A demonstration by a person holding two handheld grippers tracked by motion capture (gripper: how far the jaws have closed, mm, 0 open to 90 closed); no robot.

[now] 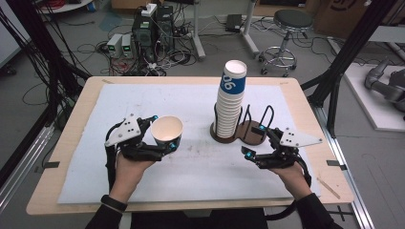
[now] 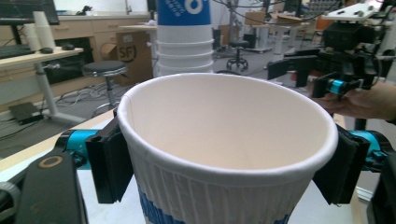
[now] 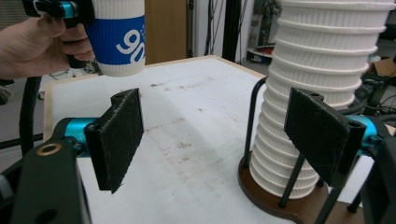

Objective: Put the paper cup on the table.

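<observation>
table (image 1: 71, 143) under a white mat (image 1: 143, 102), stained near the middle. cup stack (image 1: 230, 102) upright in one ring of a dark wire holder (image 1: 251, 130), the ring beside it bare. left gripper (image 1: 160, 136) clamps a single cup (image 1: 166, 130) by its sides, mouth up, lifted off the mat, well left of the stack. right gripper (image 1: 253, 140) stands wide with nothing between its pads, just beside the holder's front right.

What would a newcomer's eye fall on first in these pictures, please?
Most striking is the tall stack of paper cups, standing in a dark wire cup holder right of the table's centre. Next comes the single paper cup, clamped upright in the left hand-held gripper above the white mat; the right hand-held gripper is open beside the holder.
</observation>
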